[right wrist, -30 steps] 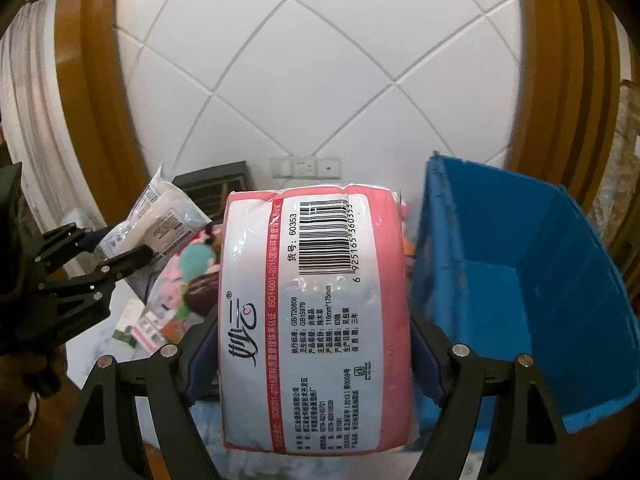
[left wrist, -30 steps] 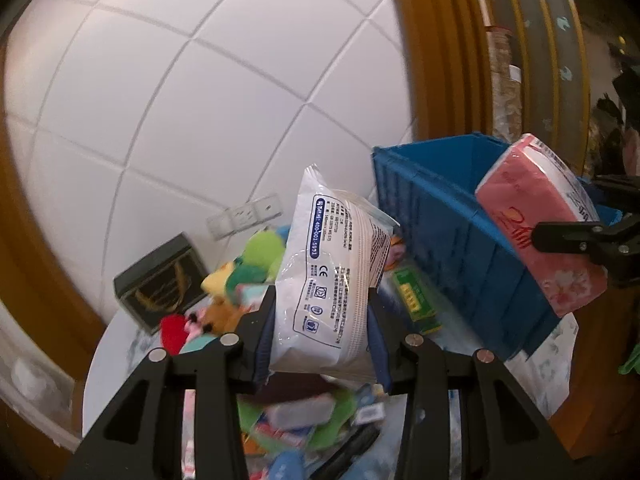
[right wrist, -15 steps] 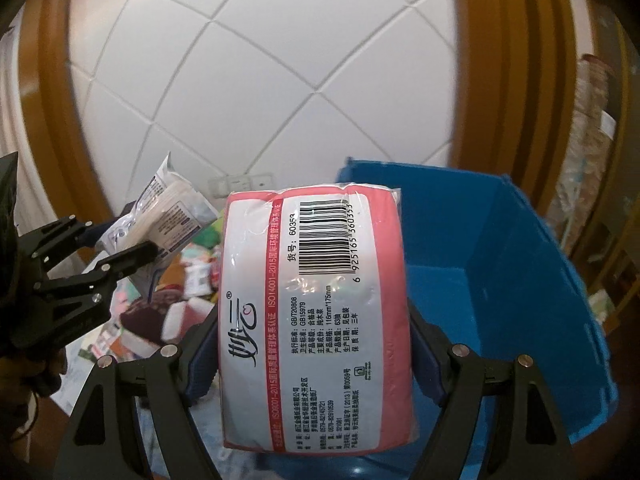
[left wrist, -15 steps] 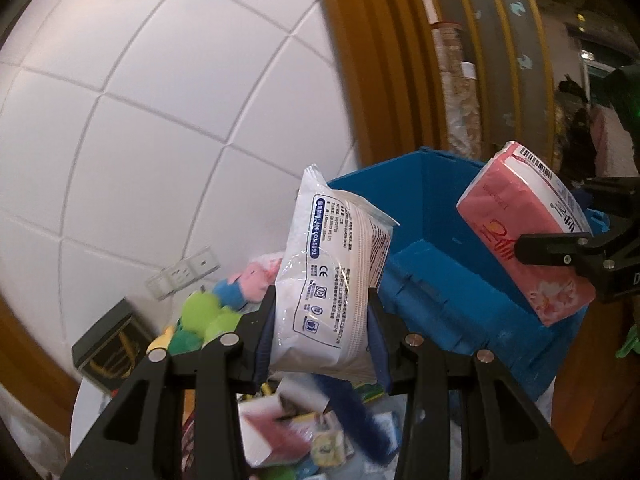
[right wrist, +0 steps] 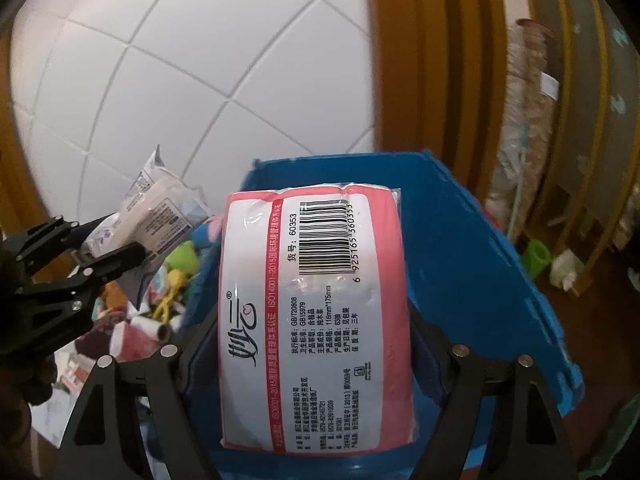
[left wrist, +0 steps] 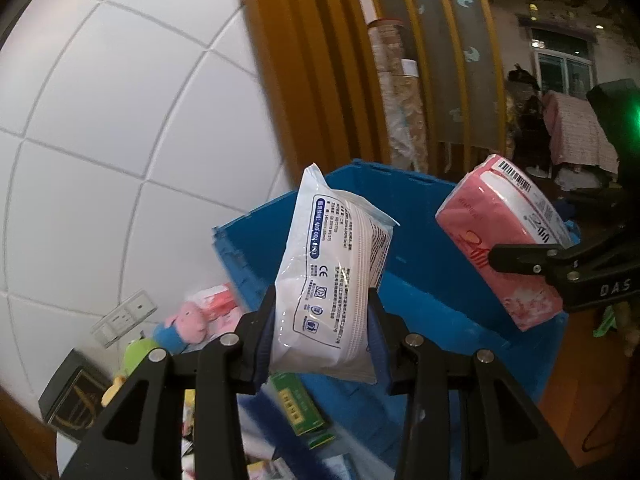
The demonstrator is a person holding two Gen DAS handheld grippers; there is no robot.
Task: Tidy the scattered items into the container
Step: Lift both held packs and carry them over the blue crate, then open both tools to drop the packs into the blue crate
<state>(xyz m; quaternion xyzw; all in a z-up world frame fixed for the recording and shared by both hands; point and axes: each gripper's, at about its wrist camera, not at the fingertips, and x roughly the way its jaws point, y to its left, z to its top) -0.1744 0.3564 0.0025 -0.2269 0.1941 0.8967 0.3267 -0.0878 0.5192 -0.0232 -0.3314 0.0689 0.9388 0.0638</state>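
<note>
My left gripper [left wrist: 322, 332] is shut on a white mask packet [left wrist: 334, 272] and holds it in the air at the near-left wall of the blue bin [left wrist: 424, 220]. My right gripper [right wrist: 316, 344] is shut on a pink tissue pack [right wrist: 316, 312] and holds it over the open blue bin [right wrist: 460, 248]. The tissue pack [left wrist: 508, 240] shows at the right of the left wrist view. The mask packet [right wrist: 156, 216] and left gripper [right wrist: 104, 256] show at the left of the right wrist view.
Scattered items lie left of the bin: a pink plush pig [left wrist: 188, 322], a green plush [left wrist: 138, 350], a black box [left wrist: 76, 396], a green carton [left wrist: 298, 406], small rolls and toys [right wrist: 160, 304]. A white tiled wall [left wrist: 120, 120] stands behind. A wooden frame [right wrist: 420, 60] rises behind the bin.
Both grippers have swung to the right with their packs. The bin now fills more of both views, and the tissue pack is over its inside.
</note>
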